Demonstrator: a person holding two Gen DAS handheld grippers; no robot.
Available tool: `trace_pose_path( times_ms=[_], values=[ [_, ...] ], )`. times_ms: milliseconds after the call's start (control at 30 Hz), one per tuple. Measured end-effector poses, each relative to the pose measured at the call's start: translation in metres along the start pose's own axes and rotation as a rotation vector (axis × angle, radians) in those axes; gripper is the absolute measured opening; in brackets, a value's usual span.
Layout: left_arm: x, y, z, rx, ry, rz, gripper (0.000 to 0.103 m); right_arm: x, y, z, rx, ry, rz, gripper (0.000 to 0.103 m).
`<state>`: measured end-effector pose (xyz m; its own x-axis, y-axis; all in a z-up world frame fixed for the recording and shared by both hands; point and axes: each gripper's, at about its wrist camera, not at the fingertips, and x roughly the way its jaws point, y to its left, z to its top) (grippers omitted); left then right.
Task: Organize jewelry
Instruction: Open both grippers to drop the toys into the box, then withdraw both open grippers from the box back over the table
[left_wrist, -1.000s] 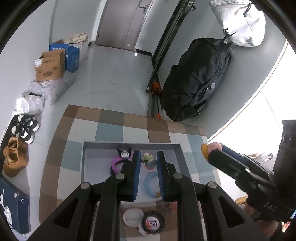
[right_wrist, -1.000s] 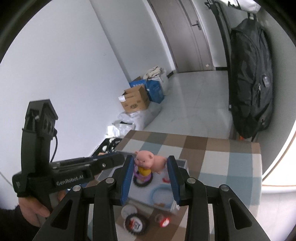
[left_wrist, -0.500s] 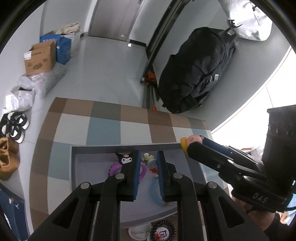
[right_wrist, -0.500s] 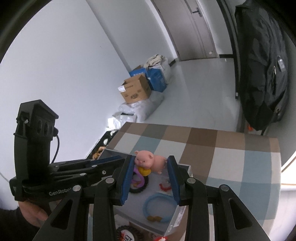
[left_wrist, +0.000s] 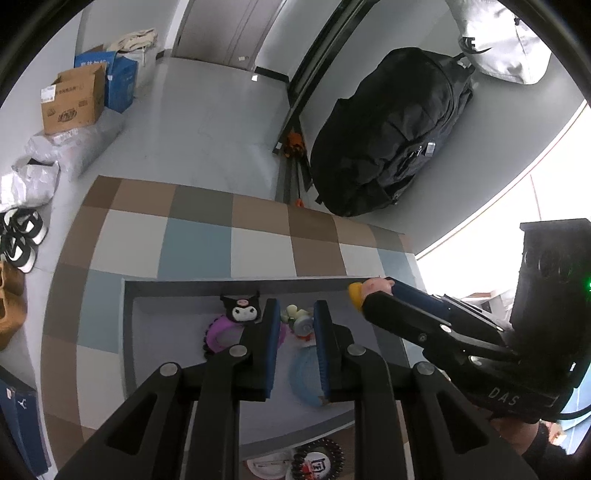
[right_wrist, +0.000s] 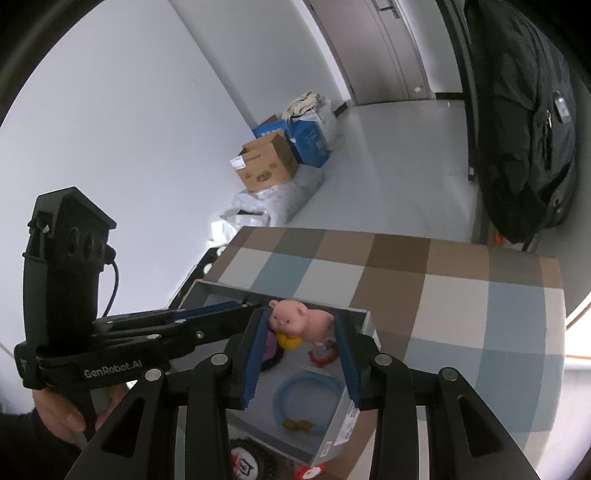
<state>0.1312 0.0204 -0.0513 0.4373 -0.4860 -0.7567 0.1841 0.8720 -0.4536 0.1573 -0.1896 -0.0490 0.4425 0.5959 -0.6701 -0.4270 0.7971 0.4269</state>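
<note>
1. Over the checked tabletop (left_wrist: 192, 240), with its brown, blue and cream squares, I hold both tools above a grey tray (left_wrist: 236, 286).
2. My right hand-held gripper (right_wrist: 301, 332) is clamped on a pink pig charm (right_wrist: 299, 319) with a yellow piece under it, the blue pads pressing on both its sides just above the tray's far edge.
3. My left hand-held gripper (left_wrist: 295, 321) has just been parting its jaws a little; they stand with a narrow gap and nothing between them, hanging over the tray's middle.
4. Inside the tray lie a purple hair tie with a black cartoon-head charm (left_wrist: 240, 310), a small pale green and white charm (left_wrist: 295, 319), a red piece (right_wrist: 321, 356) and a light blue ring (right_wrist: 310, 398) with a small brown bow.
5. Outside the tray's near wall, on the tabletop, sits a black coil hair tie (left_wrist: 317, 458) around a printed card.
6. Beyond the table the room has a pale grey floor (left_wrist: 207, 122), a brown cardboard box (left_wrist: 72, 101) beside a blue box (left_wrist: 118, 77), white plastic bags (left_wrist: 33, 177) and black-and-white shoes (left_wrist: 22, 236) along the wall.
7. A big black bag (left_wrist: 388, 129) hangs against the grey wall, with a white bag (left_wrist: 506, 44) above it and a closed door (left_wrist: 221, 29) at the far end.
</note>
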Motion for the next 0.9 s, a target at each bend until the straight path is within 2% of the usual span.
trace_pose_path(
  times_ms=[33,100,200,267,300,367,433,600,800,900],
  values=[
    [0.001,0.0,0.0,-0.005,0.008,-0.007,0.033,-0.001,0.0,0.0,0.002,-0.002,0.007,0.038],
    [0.001,0.001,0.0,-0.022,0.009,-0.024,0.046,-0.006,0.0,0.002,-0.007,-0.017,0.005,0.039],
    [-0.007,0.003,-0.001,-0.036,-0.023,-0.021,0.062,-0.017,-0.003,0.003,-0.003,-0.054,0.001,0.046],
    [-0.012,0.004,-0.001,-0.038,-0.047,-0.018,0.062,-0.026,-0.008,0.003,0.016,-0.083,-0.001,0.059],
    [-0.013,0.003,-0.001,-0.033,-0.051,-0.013,0.062,-0.029,-0.011,0.003,0.03,-0.097,-0.006,0.061],
    [-0.015,0.001,-0.001,-0.021,-0.06,0.004,0.063,-0.034,-0.015,0.003,0.05,-0.111,-0.007,0.073],
    [-0.014,0.0,-0.003,-0.013,-0.056,0.022,0.063,-0.037,-0.018,0.002,0.069,-0.119,-0.009,0.08],
    [-0.016,-0.01,-0.008,0.044,-0.064,0.137,0.063,-0.04,-0.018,-0.002,0.068,-0.112,-0.028,0.083],
    [-0.024,-0.01,-0.015,0.043,-0.1,0.186,0.063,-0.045,-0.017,-0.011,0.075,-0.112,-0.028,0.092],
    [-0.026,-0.011,-0.02,0.045,-0.091,0.224,0.064,-0.049,-0.013,-0.016,0.065,-0.116,-0.027,0.095]
  ],
)
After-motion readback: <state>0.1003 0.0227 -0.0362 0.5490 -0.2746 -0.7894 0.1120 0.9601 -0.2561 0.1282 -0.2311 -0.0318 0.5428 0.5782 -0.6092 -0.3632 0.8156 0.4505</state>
